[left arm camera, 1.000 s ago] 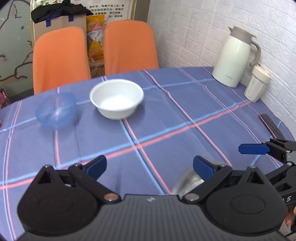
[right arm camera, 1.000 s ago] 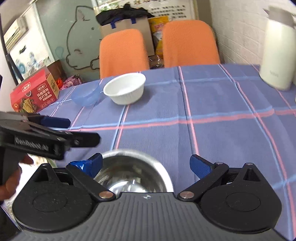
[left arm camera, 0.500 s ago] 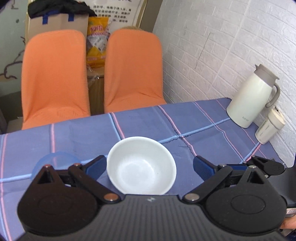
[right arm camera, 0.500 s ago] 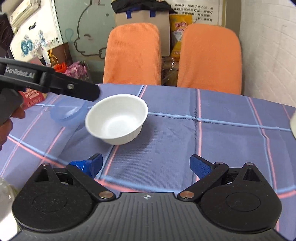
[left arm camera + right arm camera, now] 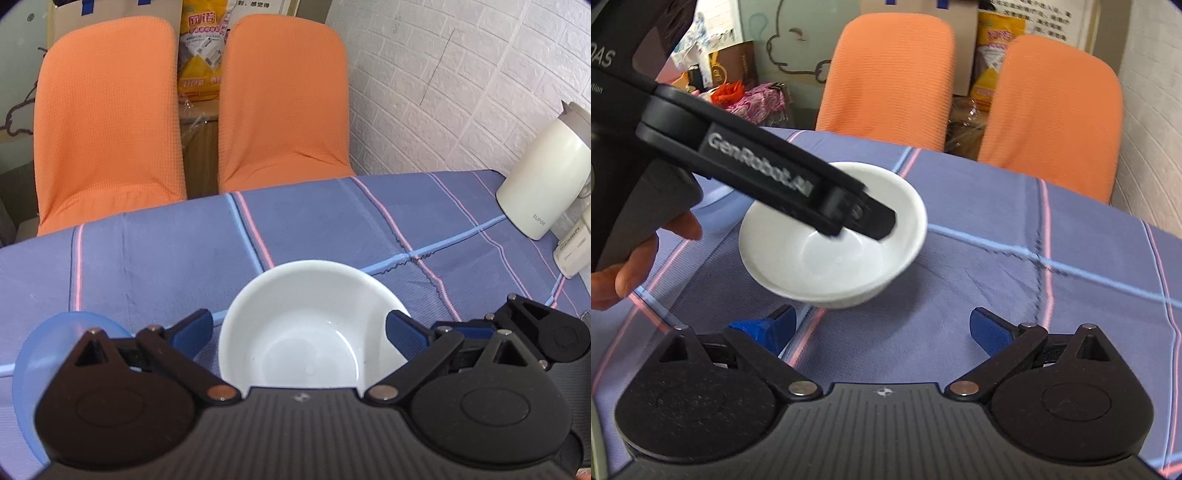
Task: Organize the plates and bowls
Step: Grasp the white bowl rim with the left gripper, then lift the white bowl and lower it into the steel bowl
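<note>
My left gripper [image 5: 299, 330] hangs with its blue-padded fingers spread wide on either side of the round white ceramic bowl [image 5: 308, 328], which sits upright on the blue checked tablecloth [image 5: 332, 229] with pink and light-blue stripes; the pads flank the bowl's rim, and I cannot tell whether either pad touches it. In the right wrist view the same left gripper [image 5: 857, 218] reaches in from the left as a black arm lettered "GenRobot.AI", its tip above the white bowl's [image 5: 849, 266] hollow, with a hand [image 5: 635, 254] wrapped round its handle at the left edge. My right gripper [image 5: 882, 326] is also spread open and holds nothing; it hovers over bare cloth just on the near side of the bowl, with its pads apart from it. A translucent light-blue plastic bowl [image 5: 48, 354] rests on the cloth just to the left of the white one, partly hidden behind my left gripper's body. Two orange fabric-covered chairs [image 5: 280, 96] stand at the far edge of the table. Against the white brick wall [image 5: 461, 74] to the right stand a cream-white thermos jug [image 5: 543, 173] and, beside it, a smaller white container [image 5: 576, 247].
</note>
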`<state>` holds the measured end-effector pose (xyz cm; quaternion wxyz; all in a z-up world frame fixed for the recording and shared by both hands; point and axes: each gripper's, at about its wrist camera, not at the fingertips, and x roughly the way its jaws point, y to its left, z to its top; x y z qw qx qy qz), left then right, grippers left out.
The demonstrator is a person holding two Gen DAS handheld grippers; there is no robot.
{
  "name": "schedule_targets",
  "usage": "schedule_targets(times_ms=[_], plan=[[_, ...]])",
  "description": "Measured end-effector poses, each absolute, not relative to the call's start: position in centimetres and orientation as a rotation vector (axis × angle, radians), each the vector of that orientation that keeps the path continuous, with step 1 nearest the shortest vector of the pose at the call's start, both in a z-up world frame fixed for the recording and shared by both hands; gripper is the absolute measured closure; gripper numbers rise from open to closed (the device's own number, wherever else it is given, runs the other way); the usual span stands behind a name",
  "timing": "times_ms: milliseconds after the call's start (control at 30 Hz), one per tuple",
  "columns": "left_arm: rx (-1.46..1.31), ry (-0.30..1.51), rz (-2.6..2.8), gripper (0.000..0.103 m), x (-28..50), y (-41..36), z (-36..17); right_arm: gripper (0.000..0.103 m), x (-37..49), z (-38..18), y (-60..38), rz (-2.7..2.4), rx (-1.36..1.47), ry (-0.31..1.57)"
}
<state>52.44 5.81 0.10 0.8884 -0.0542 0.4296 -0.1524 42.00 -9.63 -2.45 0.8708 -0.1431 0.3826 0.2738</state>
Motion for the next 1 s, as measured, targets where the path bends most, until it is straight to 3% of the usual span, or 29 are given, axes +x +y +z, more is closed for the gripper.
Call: schedule_targets(times_ms=[200, 333, 433, 1000], plan=[[-0.126, 0.892, -0.325, 0.007, 52.4, 5.9, -0.4, 0.017, 41.8, -3.4, -8.4, 0.599, -0.365, 0.757], [-0.125, 0.916, -0.335, 0.035, 52.5, 5.8, -0.9, 0.018, 41.8, -3.4, -8.0, 0.621, -0.35, 0.72], [-0.132, 0.92, -0.344, 0.04, 52.1, 6.2, -0.8, 0.019, 41.8, -2.8, -7.6, 0.617, -0.356, 0.685], [-0.061, 0.811, -0.413, 0.039, 42.1, 3.5, 4.5, 0.019, 34.8, 2.7, -10.8, 0.627, -0.286, 0.563]])
